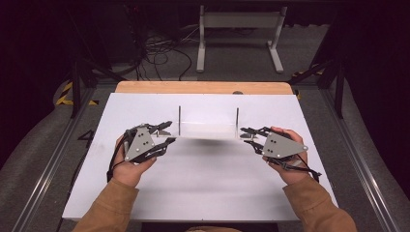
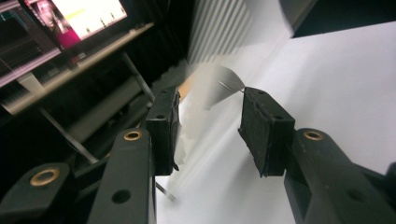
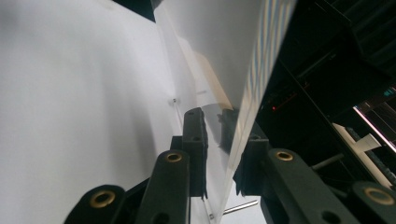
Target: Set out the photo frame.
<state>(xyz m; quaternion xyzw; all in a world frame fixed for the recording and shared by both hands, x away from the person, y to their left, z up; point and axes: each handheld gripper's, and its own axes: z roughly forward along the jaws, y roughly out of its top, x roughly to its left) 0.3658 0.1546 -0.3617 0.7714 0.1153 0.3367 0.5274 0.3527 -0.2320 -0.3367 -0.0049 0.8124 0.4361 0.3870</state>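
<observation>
Two black hand-held grippers, left [image 1: 167, 133] and right [image 1: 245, 135], each clenched on one clear, glossy plastic sheet [image 1: 208, 130]; white table [image 1: 203, 179].

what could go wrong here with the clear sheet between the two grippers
1. The clear sheet is caught only at its two ends, by the left gripper and the right gripper. It is hard to tell how firmly the pads press, so it might slip or sag.
2. Two thin upright rods stand close by its ends on the white table. A tilt or swing could knock them.
</observation>
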